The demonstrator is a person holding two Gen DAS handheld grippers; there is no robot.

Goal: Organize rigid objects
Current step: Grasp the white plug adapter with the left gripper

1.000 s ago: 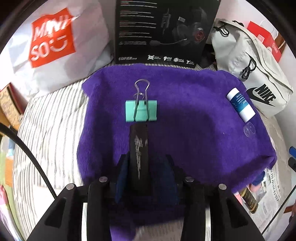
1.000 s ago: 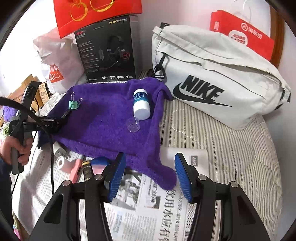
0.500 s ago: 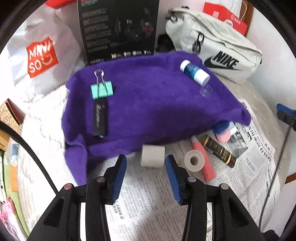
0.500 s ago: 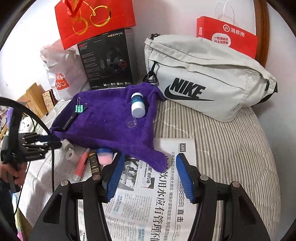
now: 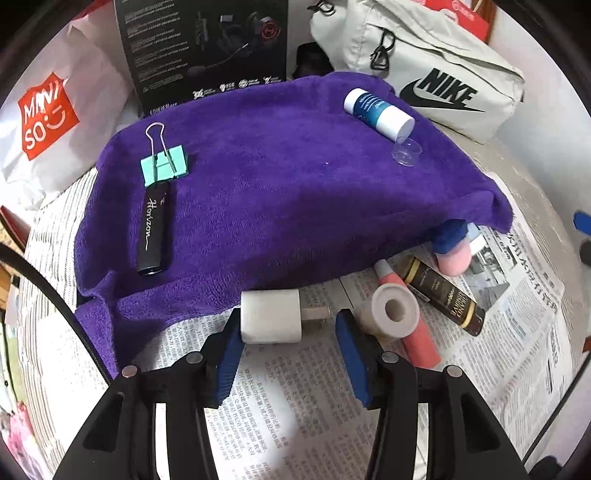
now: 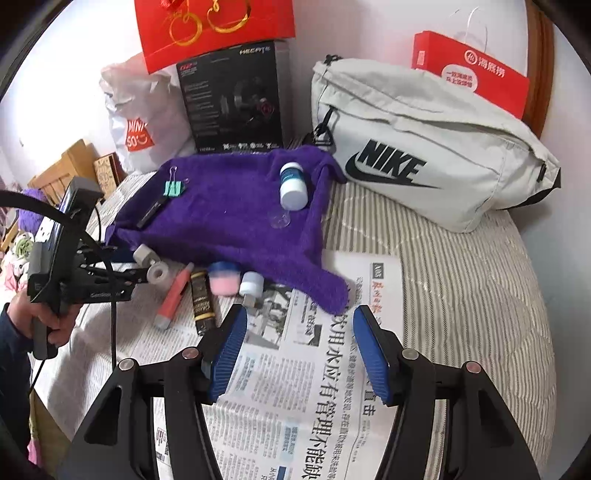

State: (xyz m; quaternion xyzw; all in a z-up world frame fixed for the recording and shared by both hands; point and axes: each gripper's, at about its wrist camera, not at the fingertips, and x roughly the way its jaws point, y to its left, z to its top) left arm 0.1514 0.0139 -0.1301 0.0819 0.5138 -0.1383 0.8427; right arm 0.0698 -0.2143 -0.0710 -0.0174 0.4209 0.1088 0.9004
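A purple towel [image 5: 295, 192] carries a teal binder clip [image 5: 164, 166], a black Horizon stick [image 5: 152, 229], a blue-and-white bottle [image 5: 378, 112] and its clear cap [image 5: 406, 153]. On the newspaper [image 5: 295, 406] lie a white plug adapter [image 5: 271, 321], a tape roll [image 5: 393, 310], a coral tube [image 5: 410, 317], a dark tube [image 5: 443, 295] and a pink-topped jar [image 5: 452, 253]. My left gripper [image 5: 286, 332] is open, its fingertips either side of the adapter. My right gripper [image 6: 299, 328] is open and empty over the newspaper [image 6: 314, 387], near the towel's corner [image 6: 328, 291].
A black headset box [image 5: 207, 48], a MINISO bag [image 5: 48, 110] and a grey Nike bag [image 6: 424, 155] stand behind the towel. Red gift bags [image 6: 214, 29] line the wall. A striped bedcover [image 6: 461, 277] lies to the right.
My left gripper has let go of the black stick on the towel, drawn back and moved down to the white adapter. My right gripper has pulled back slightly.
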